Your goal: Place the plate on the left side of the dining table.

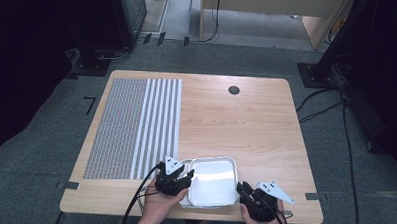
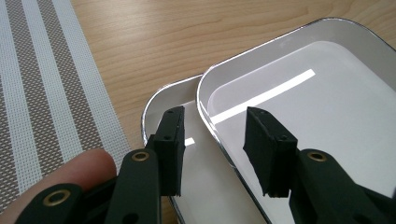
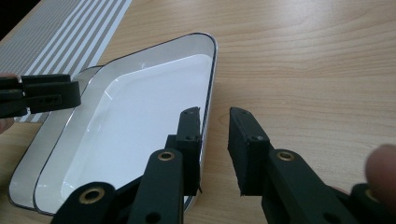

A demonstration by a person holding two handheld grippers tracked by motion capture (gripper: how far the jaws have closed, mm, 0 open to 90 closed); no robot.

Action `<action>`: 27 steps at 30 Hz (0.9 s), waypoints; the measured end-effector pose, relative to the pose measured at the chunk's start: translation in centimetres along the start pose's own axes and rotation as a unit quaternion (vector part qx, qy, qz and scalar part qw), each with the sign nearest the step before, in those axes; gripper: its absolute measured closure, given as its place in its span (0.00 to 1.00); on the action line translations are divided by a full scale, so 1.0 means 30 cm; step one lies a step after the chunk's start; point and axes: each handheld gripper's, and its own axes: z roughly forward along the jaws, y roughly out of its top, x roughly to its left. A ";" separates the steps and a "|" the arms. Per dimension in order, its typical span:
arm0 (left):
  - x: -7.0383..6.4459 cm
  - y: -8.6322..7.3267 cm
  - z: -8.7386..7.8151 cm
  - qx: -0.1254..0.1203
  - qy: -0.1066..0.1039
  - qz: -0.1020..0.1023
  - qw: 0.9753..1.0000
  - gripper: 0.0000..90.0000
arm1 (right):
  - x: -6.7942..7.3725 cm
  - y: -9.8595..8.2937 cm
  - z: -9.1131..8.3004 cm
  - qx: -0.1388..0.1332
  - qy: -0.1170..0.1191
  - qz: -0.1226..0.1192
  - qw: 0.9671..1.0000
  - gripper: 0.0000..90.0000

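Trays, two, white with a thin dark rim, stacked askew: upper tray [image 1: 213, 181] sits on top of lower tray [image 1: 184, 164], whose far-left corner sticks out from under it. Both lie at the near edge of a wooden table [image 1: 246, 118], between the two grippers.

Left gripper [image 1: 176, 178]: held in the person's left hand [image 1: 159, 200], jaws parted and holding nothing. In the left gripper view they straddle the upper tray's left rim, one jaw over the lower tray [image 2: 161, 109], the other over the upper tray [image 2: 327, 93]; whether they touch the rim is unclear.

Right gripper [image 1: 245, 188]: jaws parted, nothing held, at the upper tray's right edge. In the right gripper view one jaw stands just at that rim, the other over bare wood.

Placemat [image 1: 136, 127]: woven, grey with white stripes, lying flat on the table's left half, just beside the lower tray.

Round dark grommet [image 1: 234, 90]: near the table's far edge.
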 end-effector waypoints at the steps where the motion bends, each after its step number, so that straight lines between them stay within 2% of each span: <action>1: -0.002 0.000 0.005 0.001 0.000 0.000 1.000 0.65 | 0.000 -0.001 0.000 0.001 -0.002 -0.002 1.000 0.83; 6: -0.005 -0.004 0.023 0.011 0.003 0.001 1.000 0.68 | 0.003 -0.009 0.016 0.014 0.008 0.003 1.000 0.83; 12: -0.009 -0.013 0.034 0.020 -0.001 0.005 1.000 0.73 | 0.009 -0.018 0.036 0.034 -0.005 -0.003 0.999 0.83; 16: -0.007 -0.015 0.036 0.021 -0.009 0.002 1.000 0.76 | 0.007 -0.016 0.035 0.036 -0.005 0.008 0.999 0.88; 19: -0.007 -0.012 0.035 0.018 -0.016 -0.001 1.000 0.79 | 0.008 -0.017 0.036 0.041 0.000 0.018 0.999 0.95; 22: -0.002 -0.010 0.038 0.016 -0.020 -0.007 1.000 0.80 | 0.009 -0.018 0.038 0.042 0.000 0.029 0.999 0.96; 27: 0.005 -0.002 0.032 0.007 -0.032 -0.017 0.999 0.80 | -0.011 -0.021 0.041 0.043 0.014 0.059 0.997 0.97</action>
